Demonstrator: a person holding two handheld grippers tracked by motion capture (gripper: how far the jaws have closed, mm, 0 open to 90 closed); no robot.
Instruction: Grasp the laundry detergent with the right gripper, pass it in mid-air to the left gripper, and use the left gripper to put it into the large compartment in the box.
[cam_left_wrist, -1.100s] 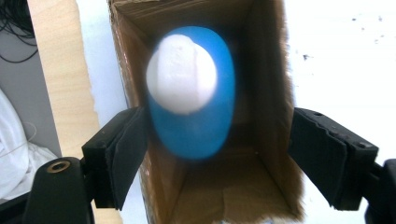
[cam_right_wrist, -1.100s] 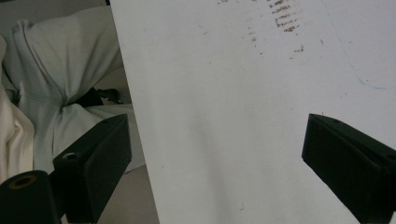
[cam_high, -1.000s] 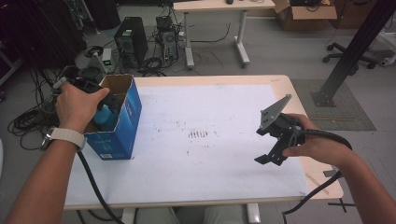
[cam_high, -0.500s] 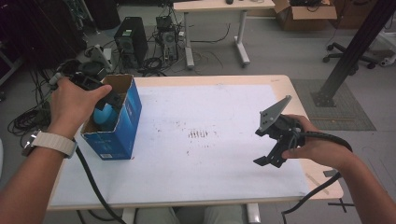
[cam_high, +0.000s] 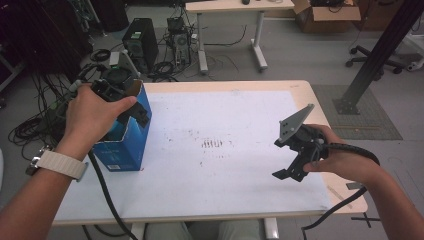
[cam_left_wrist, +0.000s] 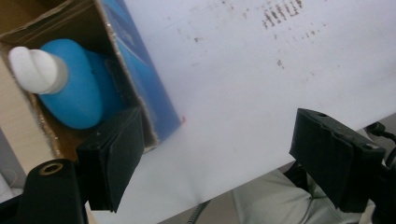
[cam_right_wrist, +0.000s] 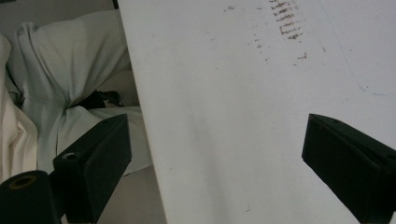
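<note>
Apparently the step in hand is reaching into the open blue box (cam_high: 125, 140) at the left edge of the surface (cam_high: 225, 200) for the blue bottle (cam_left_wrist: 70, 93) with a white cap that sits inside; the left hand-held gripper (cam_left_wrist: 210, 158) hovers above the box mouth, jaws wide and empty, so the next move calls for lowering 1 jaw on each side of the bottle. Compared with 1 second ago, the left hand has risen and drawn back from the box, while the right hand-held gripper (cam_high: 295, 160), also wide and empty, stays over the surface's right side.

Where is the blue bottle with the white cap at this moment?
The blue bottle stands inside the open blue box at the table's left side; the left gripper hangs open just above the box.
</note>
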